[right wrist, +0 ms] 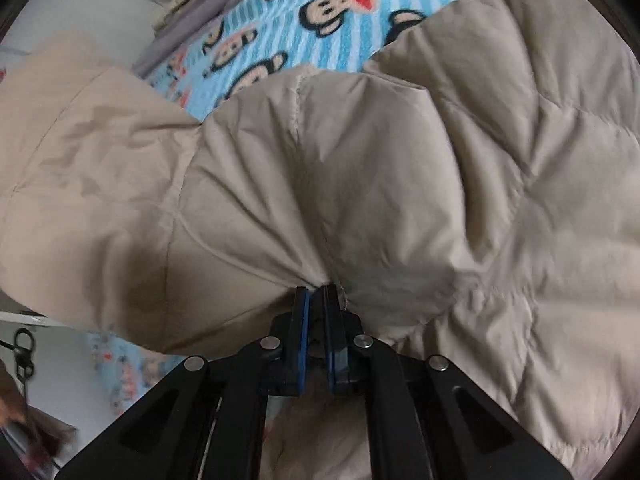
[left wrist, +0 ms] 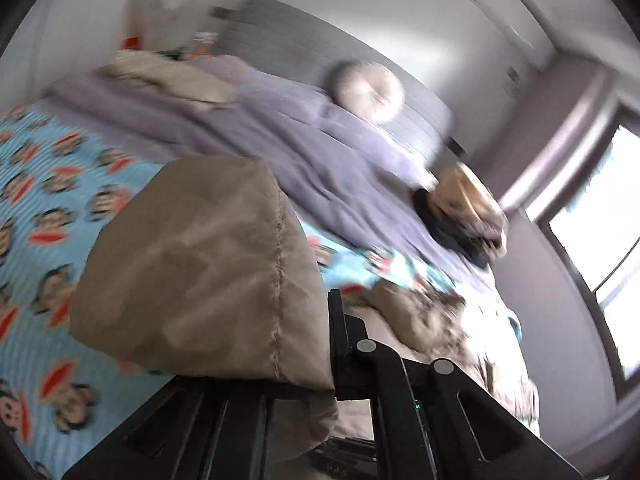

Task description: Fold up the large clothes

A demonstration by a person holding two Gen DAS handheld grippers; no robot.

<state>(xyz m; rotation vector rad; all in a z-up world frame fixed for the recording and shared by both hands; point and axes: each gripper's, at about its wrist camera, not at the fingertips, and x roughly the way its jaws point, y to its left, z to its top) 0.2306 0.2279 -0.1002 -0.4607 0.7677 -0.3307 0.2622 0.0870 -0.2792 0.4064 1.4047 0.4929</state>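
The beige padded jacket lies over the monkey-print blanket on the bed, and my right gripper pinches its fabric while my left gripper clamps a puffy end, probably so I can fold it over.

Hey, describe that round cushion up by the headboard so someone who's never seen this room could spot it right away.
Start at the bed with the blue monkey-print blanket and follow the rumpled lilac duvet up to the grey headboard. Leaning against it is the round cushion: pale beige, disc-shaped, gathered to a centre button. Nothing else on the bed is circular.
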